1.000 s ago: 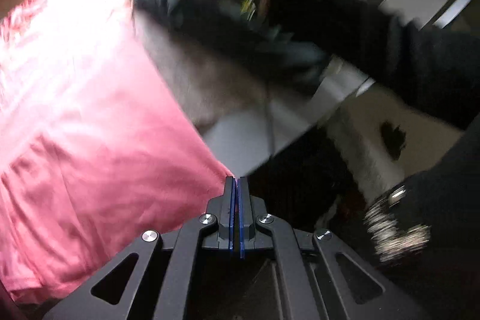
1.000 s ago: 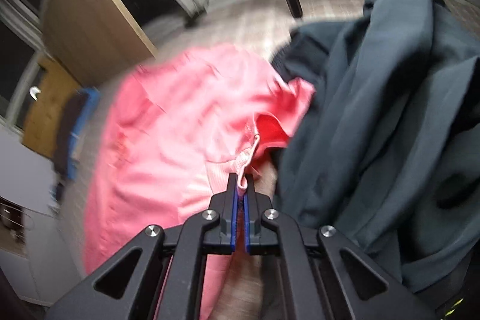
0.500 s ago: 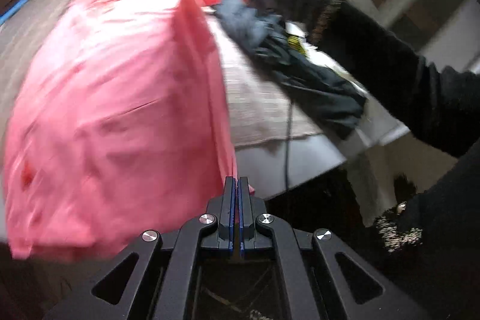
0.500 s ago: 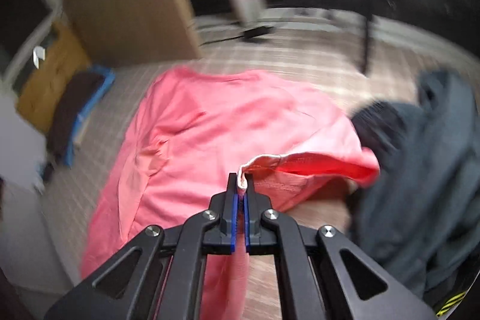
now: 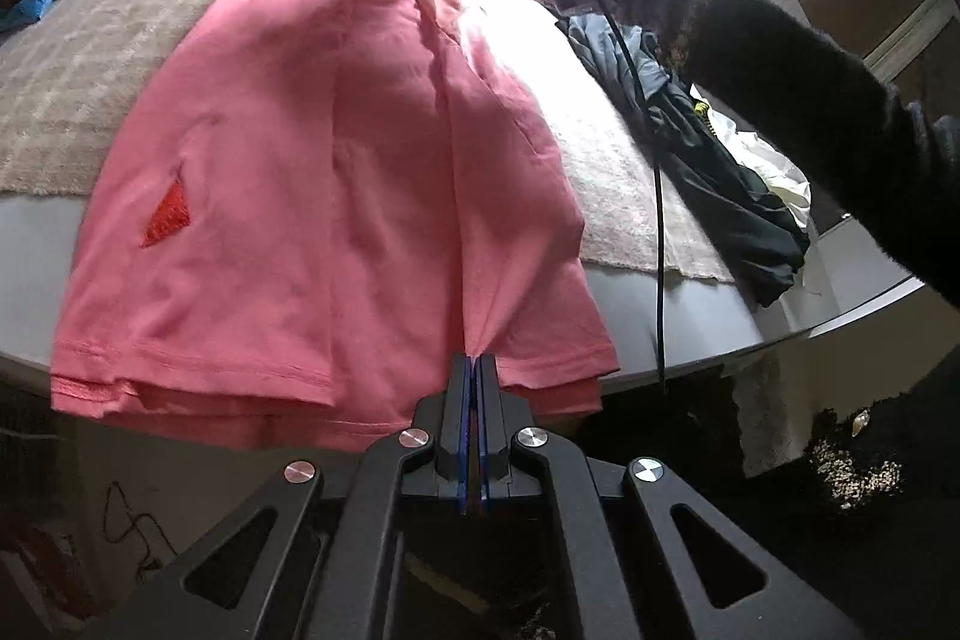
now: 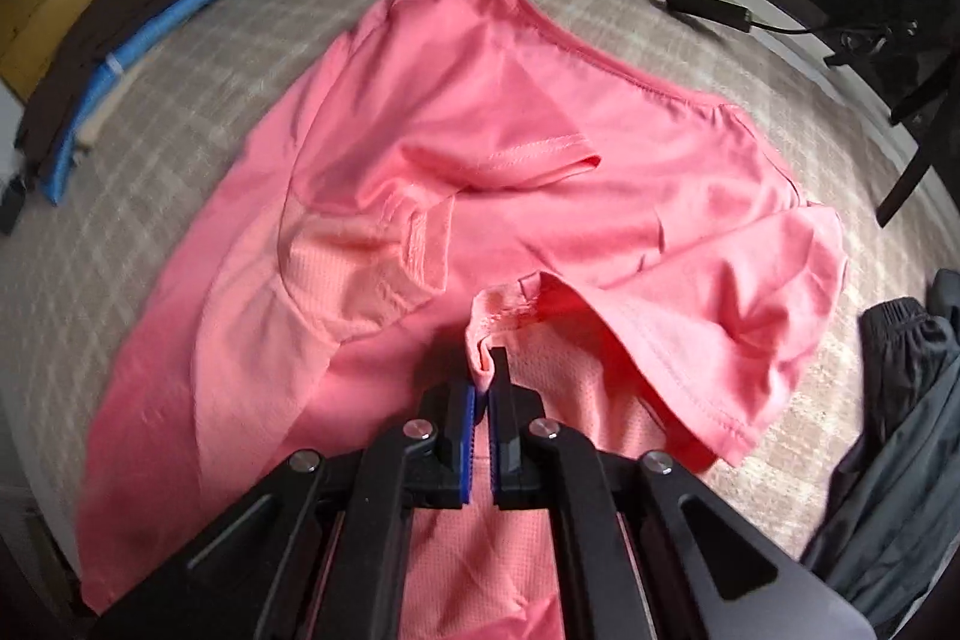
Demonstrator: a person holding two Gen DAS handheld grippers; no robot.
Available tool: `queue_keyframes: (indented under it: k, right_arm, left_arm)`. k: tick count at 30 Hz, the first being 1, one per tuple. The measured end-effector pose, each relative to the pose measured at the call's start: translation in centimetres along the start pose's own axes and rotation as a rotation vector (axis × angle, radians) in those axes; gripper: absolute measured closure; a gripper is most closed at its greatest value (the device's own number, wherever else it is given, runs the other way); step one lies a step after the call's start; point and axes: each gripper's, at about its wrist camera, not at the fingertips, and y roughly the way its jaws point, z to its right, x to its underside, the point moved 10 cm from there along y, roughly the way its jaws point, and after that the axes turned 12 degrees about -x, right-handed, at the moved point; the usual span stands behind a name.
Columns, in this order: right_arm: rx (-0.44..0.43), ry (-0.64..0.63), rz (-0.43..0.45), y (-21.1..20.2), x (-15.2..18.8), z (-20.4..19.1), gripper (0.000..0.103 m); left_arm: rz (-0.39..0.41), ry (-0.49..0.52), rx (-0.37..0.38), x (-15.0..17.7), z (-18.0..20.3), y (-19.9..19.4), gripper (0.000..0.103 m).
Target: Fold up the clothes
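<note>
Shirt (image 5: 336,172): we see its long axis from hem at 6 o'clock to collar at 12.
Left gripper (image 5: 475,370): jaws clamped on hem.
Right gripper (image 6: 483,376): jaws pinching collar.

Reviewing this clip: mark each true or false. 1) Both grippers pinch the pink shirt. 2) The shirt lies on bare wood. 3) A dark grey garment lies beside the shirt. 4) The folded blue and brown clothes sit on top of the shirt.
1) True: left gripper clamps the hem of the pink T-shirt; right gripper pinches its edge.
2) False: it lies on a beige checked blanket.
3) True: dark grey garment.
4) False: the folded blue and brown clothes sit apart from it.
</note>
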Motion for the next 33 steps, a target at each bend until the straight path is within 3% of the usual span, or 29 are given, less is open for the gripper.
queue_keyframes:
  k: [2, 4, 6, 11, 12, 14, 16, 18, 21, 22, 23, 33]
  right_arm:
    - [-0.052, 0.014, 0.038, -1.0, -0.5, -0.3, 0.098]
    - [-0.085, 0.023, 0.134, -3.3, -1.5, -0.5, 0.100]
    - [-0.080, 0.015, 0.172, -4.8, -2.1, -0.5, 0.100]
    - [-0.084, 0.076, 0.096, -3.7, -1.7, 0.5, 0.098]
    - [-0.083, 0.111, 0.060, -3.3, -1.5, 1.0, 0.095]
    - [-0.097, 0.133, 0.024, -3.3, -1.1, 0.6, 0.067]
    - [-0.094, 0.114, -0.004, -3.0, -0.7, -0.1, 0.057]
    - [0.012, 0.028, -0.032, -2.0, -0.6, -0.5, 0.057]
    - [0.079, 0.004, -0.079, -0.3, -0.2, -0.1, 0.059]
    - [0.074, 0.016, -0.086, 0.0, 0.0, 0.2, 0.074]
    - [0.071, 0.027, -0.093, 0.2, 0.2, 0.5, 0.100]
    - [-0.059, 0.091, 0.027, -3.5, -1.7, 0.4, 0.099]
  left_arm:
    - [-0.001, -0.004, -0.002, -0.2, -0.3, -0.5, 0.102]
    - [0.006, 0.005, 0.014, -0.5, 0.1, -1.2, 0.102]
    - [0.010, 0.027, 0.012, -0.6, 0.5, -1.4, 0.102]
    - [-0.019, 0.055, -0.011, -0.5, 0.3, -0.4, 0.102]
    - [-0.018, 0.053, -0.008, -0.5, 0.3, -0.4, 0.102]
    - [-0.017, 0.051, -0.003, -0.5, 0.3, -0.3, 0.102]
    - [-0.016, 0.048, 0.002, -0.6, 0.3, -0.3, 0.102]
    - [-0.020, 0.043, 0.000, -0.6, 0.2, -0.1, 0.102]
    - [-0.021, 0.041, 0.000, -0.8, 0.1, 0.0, 0.102]
    - [-0.020, 0.039, 0.002, -0.8, 0.1, 0.0, 0.102]
    - [-0.017, 0.040, 0.007, -0.9, 0.1, -0.2, 0.102]
    - [0.001, 0.023, -0.009, -0.8, -0.6, -2.0, 0.102]
